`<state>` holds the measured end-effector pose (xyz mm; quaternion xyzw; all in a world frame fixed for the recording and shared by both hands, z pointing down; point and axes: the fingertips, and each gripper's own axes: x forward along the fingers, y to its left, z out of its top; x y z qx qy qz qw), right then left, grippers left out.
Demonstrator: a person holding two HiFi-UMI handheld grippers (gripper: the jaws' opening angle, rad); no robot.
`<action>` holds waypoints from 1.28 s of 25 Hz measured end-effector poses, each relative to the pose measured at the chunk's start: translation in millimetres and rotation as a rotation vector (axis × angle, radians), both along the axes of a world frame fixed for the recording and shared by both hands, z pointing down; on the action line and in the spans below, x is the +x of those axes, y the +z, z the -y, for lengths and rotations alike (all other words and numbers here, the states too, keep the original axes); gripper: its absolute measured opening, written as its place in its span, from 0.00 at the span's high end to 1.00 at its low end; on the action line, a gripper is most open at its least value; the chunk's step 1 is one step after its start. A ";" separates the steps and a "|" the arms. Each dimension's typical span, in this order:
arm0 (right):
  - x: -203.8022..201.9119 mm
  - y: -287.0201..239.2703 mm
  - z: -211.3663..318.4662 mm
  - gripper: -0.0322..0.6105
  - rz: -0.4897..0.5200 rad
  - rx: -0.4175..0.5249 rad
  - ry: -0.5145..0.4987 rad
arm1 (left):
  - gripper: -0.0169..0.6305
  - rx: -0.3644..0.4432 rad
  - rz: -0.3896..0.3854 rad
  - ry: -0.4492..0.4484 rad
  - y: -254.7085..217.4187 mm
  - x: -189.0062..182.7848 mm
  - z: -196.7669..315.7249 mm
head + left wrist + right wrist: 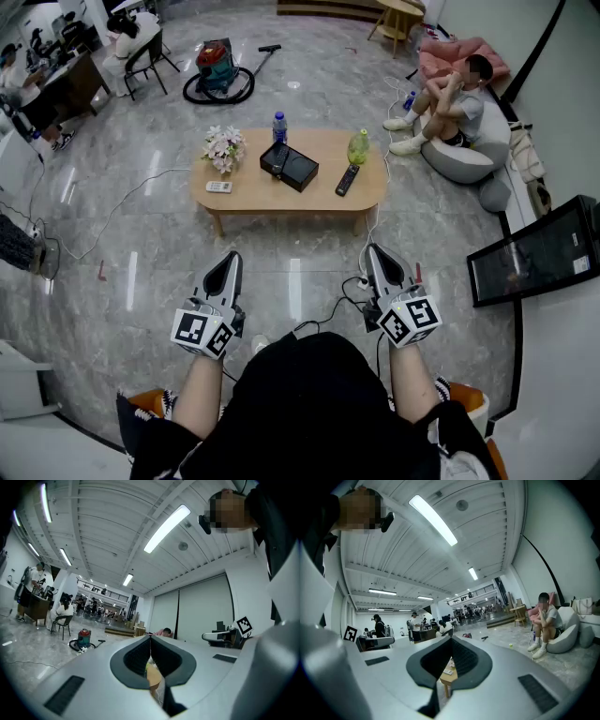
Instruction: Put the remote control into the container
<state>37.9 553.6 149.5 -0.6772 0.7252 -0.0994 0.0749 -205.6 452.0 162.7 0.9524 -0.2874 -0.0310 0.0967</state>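
Note:
A black remote control (347, 179) lies on the right part of the low wooden table (272, 199). Left of it on the table sits a black box-shaped container (289, 166). A small white remote (218, 187) lies near the table's left end, and it also shows between the jaws in the right gripper view as the white remote (448, 672). My left gripper (230, 255) and right gripper (372, 248) are held level over the floor, well short of the table. Both are shut with nothing between the jaws, which meet tip to tip in each gripper view.
On the table also stand a flower bunch (223, 147), a water bottle (279, 127) and a green object (358, 147). A person (450, 103) sits on a beanbag at the far right. A vacuum cleaner (217, 70) is behind the table, cables (337, 305) cross the floor, and a dark screen (534, 253) leans at the right.

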 end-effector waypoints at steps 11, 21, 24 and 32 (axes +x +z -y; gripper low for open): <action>-3.3 2.5 6.5 0.94 -0.004 -0.022 0.009 | 0.96 -0.016 -0.008 0.001 5.2 -6.1 7.7; -30.9 4.7 28.0 0.94 0.023 -0.035 0.033 | 0.96 -0.008 -0.005 0.002 3.6 -45.6 27.8; -49.4 3.6 36.5 0.94 0.040 -0.023 0.054 | 0.96 -0.012 -0.002 0.007 5.1 -70.0 38.4; -96.8 0.1 54.4 0.94 0.053 -0.022 0.135 | 0.96 -0.035 -0.009 0.043 6.1 -120.3 66.2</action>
